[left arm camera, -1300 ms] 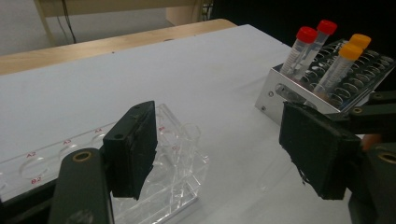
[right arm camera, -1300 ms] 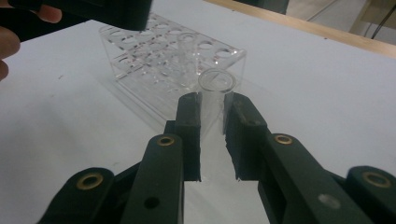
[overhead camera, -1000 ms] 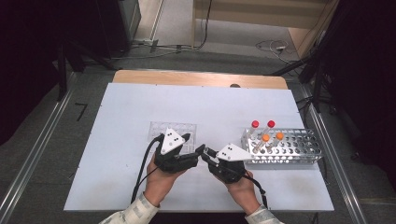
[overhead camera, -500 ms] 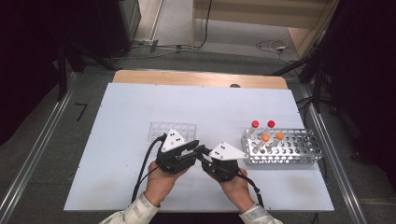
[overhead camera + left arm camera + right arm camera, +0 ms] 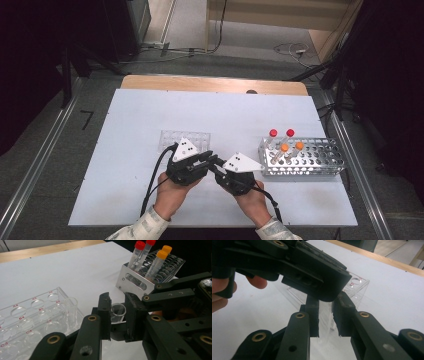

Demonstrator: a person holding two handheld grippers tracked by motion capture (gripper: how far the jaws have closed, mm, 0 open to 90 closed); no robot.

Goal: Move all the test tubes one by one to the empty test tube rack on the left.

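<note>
Black hand-held grippers point(image 5: 212, 162) — clear glass tube point(image 5: 117, 312), red- and orange-capped tubes point(image 5: 150, 255) — silver rack point(image 5: 305, 160), white table point(image 5: 140, 115).

clear rack point(image 5: 185, 140) left, metal rack point(image 5: 305, 159) right, tongs meeting between

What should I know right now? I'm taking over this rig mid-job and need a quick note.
Left hand-held gripper: jaws have just been closing, now shut on the clear tube.
Right hand-held gripper: shut on the same tube.
Clear rack lies left with one tube in; metal rack right holds four capped tubes.
Left: probably release right, seat tube in clear rack.
</note>
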